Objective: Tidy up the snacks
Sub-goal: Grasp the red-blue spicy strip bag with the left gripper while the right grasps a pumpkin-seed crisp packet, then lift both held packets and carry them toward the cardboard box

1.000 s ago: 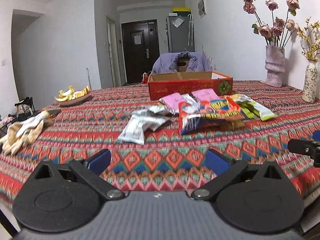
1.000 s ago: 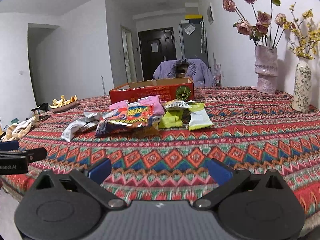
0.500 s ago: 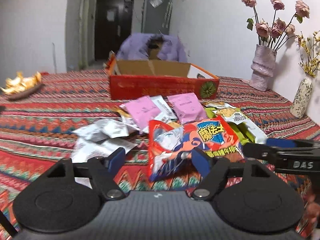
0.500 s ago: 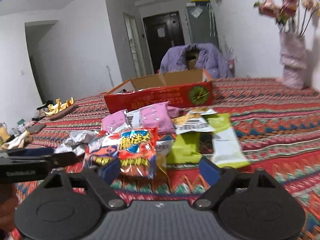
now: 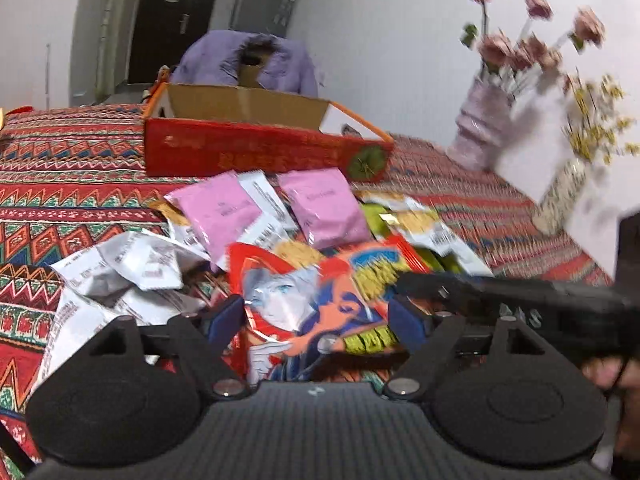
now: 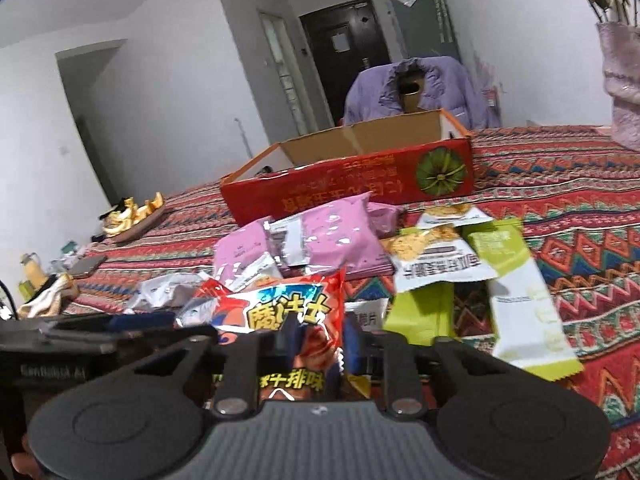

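— Which way does the snack lie?

— The red cartoon snack bag (image 5: 320,300) lies at the near end of the snack pile on the patterned tablecloth (image 5: 72,184), in front of the open red cardboard box (image 5: 256,152). Its long axis runs across my left view, roughly from one hand to the other, with the yellow lettering toward my right side.

— And your fingers?

— My right gripper (image 6: 320,340) is clamped on the bag's end; the foil bunches up between its closed pads. My left gripper (image 5: 316,316) straddles the other end, its jaws opening; the bag sits between them, but I can't tell whether the blue pads (image 5: 224,312) press it.

— What changed?

— A second ago both grippers stood wide open at the table's edge, well short of the pile. Since then both have come in over the cloth and tipped downward onto the bag.

— Your hands' pose?

— Both point forward and down at the pile. My right gripper reaches in from the right of the left view, a hand (image 5: 612,372) showing beneath it.
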A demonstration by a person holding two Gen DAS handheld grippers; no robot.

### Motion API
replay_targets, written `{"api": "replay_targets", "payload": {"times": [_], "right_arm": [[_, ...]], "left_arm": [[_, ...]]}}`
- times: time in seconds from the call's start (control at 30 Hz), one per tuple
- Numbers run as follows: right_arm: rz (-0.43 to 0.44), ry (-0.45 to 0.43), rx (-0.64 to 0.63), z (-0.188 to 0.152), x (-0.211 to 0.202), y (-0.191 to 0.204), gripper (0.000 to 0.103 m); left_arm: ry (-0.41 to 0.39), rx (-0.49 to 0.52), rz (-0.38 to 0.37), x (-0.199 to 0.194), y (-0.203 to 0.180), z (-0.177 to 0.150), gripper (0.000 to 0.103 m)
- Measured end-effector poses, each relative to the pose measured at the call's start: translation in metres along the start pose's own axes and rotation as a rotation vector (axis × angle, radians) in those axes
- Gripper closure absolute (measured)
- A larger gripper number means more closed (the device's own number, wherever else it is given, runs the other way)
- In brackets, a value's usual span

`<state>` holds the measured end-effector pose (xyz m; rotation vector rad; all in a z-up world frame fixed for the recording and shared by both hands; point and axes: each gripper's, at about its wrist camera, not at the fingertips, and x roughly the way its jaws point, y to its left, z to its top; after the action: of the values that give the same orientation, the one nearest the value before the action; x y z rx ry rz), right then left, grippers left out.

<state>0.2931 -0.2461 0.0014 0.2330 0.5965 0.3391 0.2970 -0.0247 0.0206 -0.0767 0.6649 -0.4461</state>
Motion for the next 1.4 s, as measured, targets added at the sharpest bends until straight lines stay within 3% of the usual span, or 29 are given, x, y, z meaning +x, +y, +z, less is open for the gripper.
{"api": "replay_targets", "payload": {"times": [0.13,0.23,0.27,0.4,0.53,0.63,0.73,0.77,0.8,0.93,1.0,1.07,1.1,1.17,1.33,1.4], "right_arm": [[0.053,0.019,-0.016,0.004,0.004,-0.005,0.082],[0.093,0.021,0.017,0.008,0.011,-0.007,0.079],[0.098,0.020,0.016,0.009,0.012,-0.006,0.078],[0.083,-0.021,-0.005,0.016,0.001,-0.005,0.065],[-0.062,-0.084,-0.030,0.018,-0.025,-0.021,0.052],[-0.193,-0.103,-0.045,0.017,-0.036,-0.037,0.049],[-0.210,-0.110,-0.041,0.021,-0.037,-0.045,0.049],[-0.211,-0.113,-0.057,0.023,-0.035,-0.044,0.049],[-0.209,-0.110,-0.073,0.025,-0.032,-0.043,0.046],[-0.196,-0.034,-0.152,0.035,0.006,-0.033,0.031],[-0.206,0.017,-0.187,0.037,0.027,-0.030,0.031],[-0.230,0.034,-0.210,0.036,0.038,-0.027,0.036],[-0.234,0.032,-0.215,0.035,0.039,-0.026,0.046],[-0.226,0.011,-0.205,0.034,0.032,-0.024,0.051],[-0.215,-0.041,-0.208,0.026,-0.010,-0.016,0.083],[-0.211,-0.049,-0.220,0.018,-0.029,-0.009,0.084]], "left_arm": [[-0.031,0.143,0.107,-0.026,-0.023,-0.012,0.017],[-0.089,0.235,0.128,-0.040,-0.034,-0.015,0.009],[-0.108,0.246,0.124,-0.040,-0.034,-0.013,0.004],[-0.053,0.363,0.011,-0.013,-0.037,0.002,0.003],[0.013,0.546,-0.022,0.023,-0.046,0.002,0.003],[0.044,0.595,-0.014,0.045,-0.048,-0.001,0.002],[0.060,0.570,-0.003,0.056,-0.045,-0.005,0.008],[0.049,0.561,-0.006,0.054,-0.043,-0.006,0.026],[0.043,0.541,-0.011,0.051,-0.041,-0.006,0.033],[0.047,0.405,-0.001,0.033,-0.030,0.001,0.039],[0.026,0.344,0.026,0.016,-0.026,0.004,0.039],[0.000,0.284,0.056,-0.002,-0.024,0.007,0.039],[-0.011,0.257,0.070,-0.011,-0.023,0.007,0.039],[-0.030,0.204,0.101,-0.026,-0.021,0.009,0.039],[-0.035,0.122,0.135,-0.048,-0.019,-0.004,0.039],[-0.039,0.112,0.140,-0.056,-0.023,-0.011,0.039]]}}
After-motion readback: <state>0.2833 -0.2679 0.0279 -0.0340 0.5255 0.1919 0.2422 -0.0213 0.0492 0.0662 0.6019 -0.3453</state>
